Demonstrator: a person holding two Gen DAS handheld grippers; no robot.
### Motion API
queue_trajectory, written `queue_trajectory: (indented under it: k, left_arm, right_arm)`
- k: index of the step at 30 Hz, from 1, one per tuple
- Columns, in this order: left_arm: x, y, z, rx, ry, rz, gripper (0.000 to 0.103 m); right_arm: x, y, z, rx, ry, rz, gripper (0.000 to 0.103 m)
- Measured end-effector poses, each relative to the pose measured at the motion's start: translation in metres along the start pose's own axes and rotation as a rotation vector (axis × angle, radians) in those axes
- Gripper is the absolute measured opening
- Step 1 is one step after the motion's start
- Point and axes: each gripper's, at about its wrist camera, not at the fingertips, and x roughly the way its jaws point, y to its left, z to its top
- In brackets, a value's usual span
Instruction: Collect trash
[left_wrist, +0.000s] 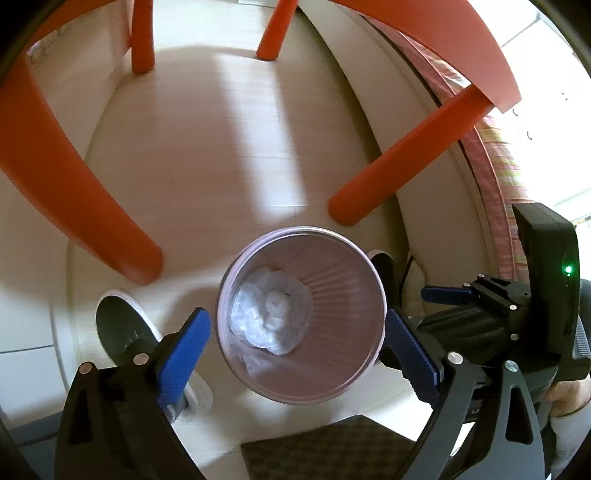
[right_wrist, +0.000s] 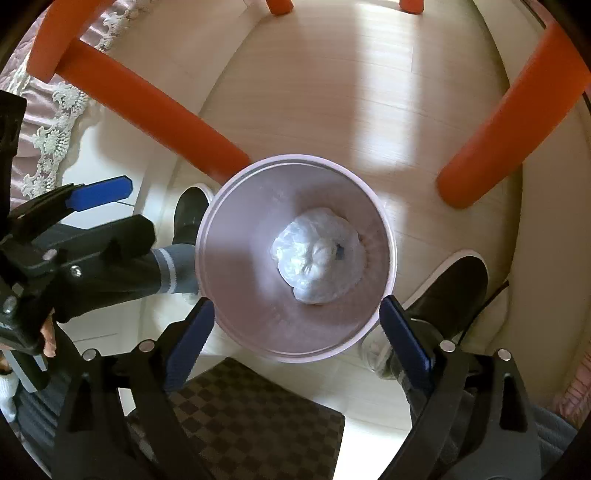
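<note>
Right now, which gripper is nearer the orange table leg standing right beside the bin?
Right. The right gripper sits on the side of the bin where that orange leg stands; the left gripper sits on the opposite side.

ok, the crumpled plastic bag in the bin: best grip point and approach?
Come straight down through the open mouth of the bin; its walls block any side approach. Close the right claw across the bunched top of the plastic bag, where the gathered folds probably give most to pinch.
</note>
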Motion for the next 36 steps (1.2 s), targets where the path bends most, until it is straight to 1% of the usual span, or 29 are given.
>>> queue_trajectory:
  k: [11,16,19,25,29,34,36]
  left_arm:
    - [-0.002,0.003,0.0,-0.007,-0.003,-0.004,0.093]
    - [-0.008,0.005,-0.001,-0.02,-0.019,-0.002,0.093]
    - [-0.018,0.004,0.0,-0.019,-0.039,-0.002,0.093]
    - [-0.065,0.008,0.005,-0.036,-0.146,0.0,0.093]
    - [-0.1,0.012,0.008,-0.04,-0.21,0.012,0.093]
    - [-0.148,0.019,0.019,-0.047,-0.272,0.036,0.095]
    - [-0.16,0.02,0.024,-0.043,-0.287,0.044,0.095]
  right_arm:
    - [-0.003,-0.003,0.0,0.007,-0.012,0.006,0.093]
    - [-0.008,-0.003,0.001,0.012,-0.025,0.008,0.093]
    - [-0.02,-0.001,0.001,0.011,-0.051,0.009,0.093]
    - [-0.064,0.003,0.004,0.028,-0.159,0.025,0.093]
    - [-0.104,0.009,0.006,0.02,-0.238,0.033,0.093]
    - [-0.155,0.015,0.015,-0.004,-0.335,0.027,0.093]
    - [-0.175,0.019,0.022,-0.025,-0.368,0.018,0.093]
